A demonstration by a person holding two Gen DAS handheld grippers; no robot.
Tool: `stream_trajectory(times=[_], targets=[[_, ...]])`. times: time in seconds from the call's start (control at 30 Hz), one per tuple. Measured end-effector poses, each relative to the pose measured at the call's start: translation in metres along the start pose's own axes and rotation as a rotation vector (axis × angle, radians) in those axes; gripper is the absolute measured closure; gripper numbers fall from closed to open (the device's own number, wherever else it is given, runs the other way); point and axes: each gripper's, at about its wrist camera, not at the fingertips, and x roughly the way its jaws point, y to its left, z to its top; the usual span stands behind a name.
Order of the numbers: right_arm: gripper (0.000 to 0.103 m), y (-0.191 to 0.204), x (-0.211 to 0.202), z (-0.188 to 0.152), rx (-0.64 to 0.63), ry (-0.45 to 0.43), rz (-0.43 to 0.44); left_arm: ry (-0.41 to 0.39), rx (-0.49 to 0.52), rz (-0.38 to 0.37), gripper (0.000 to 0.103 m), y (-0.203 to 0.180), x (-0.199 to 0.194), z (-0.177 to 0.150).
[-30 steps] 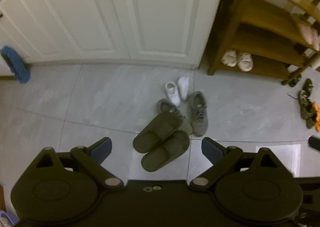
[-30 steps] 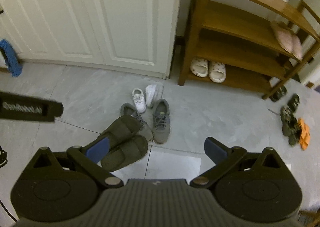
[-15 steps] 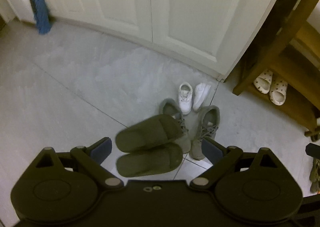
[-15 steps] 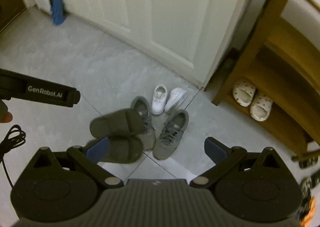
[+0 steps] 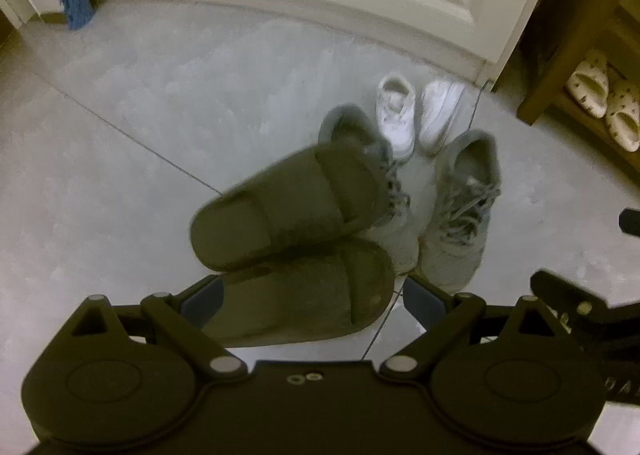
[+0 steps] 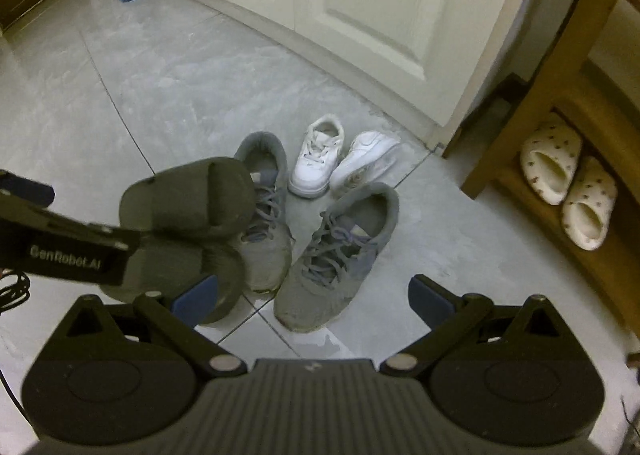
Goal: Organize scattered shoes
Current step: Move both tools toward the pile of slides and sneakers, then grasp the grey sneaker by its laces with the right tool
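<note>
Change: both grippers have dropped closer; olive slides (image 5: 296, 255) now lie between the left gripper's (image 5: 312, 293) wide-open, empty jaws.
Right gripper (image 6: 312, 297): spread wide, empty, grey sneaker (image 6: 340, 255) at 12 o'clock.
Meaning: pickup looks imminent.

text: "GenRobot.AI" | on: side of the left gripper (image 6: 74, 255), white letters on black, right wrist view (slightly blurred) | partial white letters on the right gripper (image 5: 624, 383) at the left wrist view's right edge: unreadable | shoes, doors, shelf: no legible text
</note>
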Motion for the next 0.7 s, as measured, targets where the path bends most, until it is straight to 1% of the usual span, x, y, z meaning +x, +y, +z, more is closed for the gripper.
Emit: stream_trajectory(times=[0.17, 0.23, 0.37, 0.5, 0.63, 0.7], targets=[[0.002, 0.001, 0.042, -0.016, -0.029, -0.076, 0.006, -0.035, 0.012, 0.016, 0.006, -0.006, 0.041, -0.020], [0.002, 0.002, 0.058, -0.024, -0.045, -0.108, 0.012, -0.050, 0.013, 0.021, 0.006, -0.008, 0.048, -0.020], [0.005, 0.000, 0.073, -0.033, -0.070, -0.150, 0.031, -0.082, 0.012, 0.015, 0.006, -0.010, 0.063, -0.025], [0.006, -0.002, 0.086, -0.037, -0.102, -0.174, 0.039, -0.096, 0.004, 0.014, 0.006, -0.013, 0.077, -0.032], [0.006, -0.008, 0.096, -0.043, -0.075, -0.183, 0.054, -0.111, 0.010, 0.022, 0.006, -0.018, 0.086, -0.041], [0.006, -0.012, 0.102, -0.050, -0.051, -0.188, 0.064, -0.114, 0.031, 0.039, 0.006, -0.021, 0.091, -0.047]])
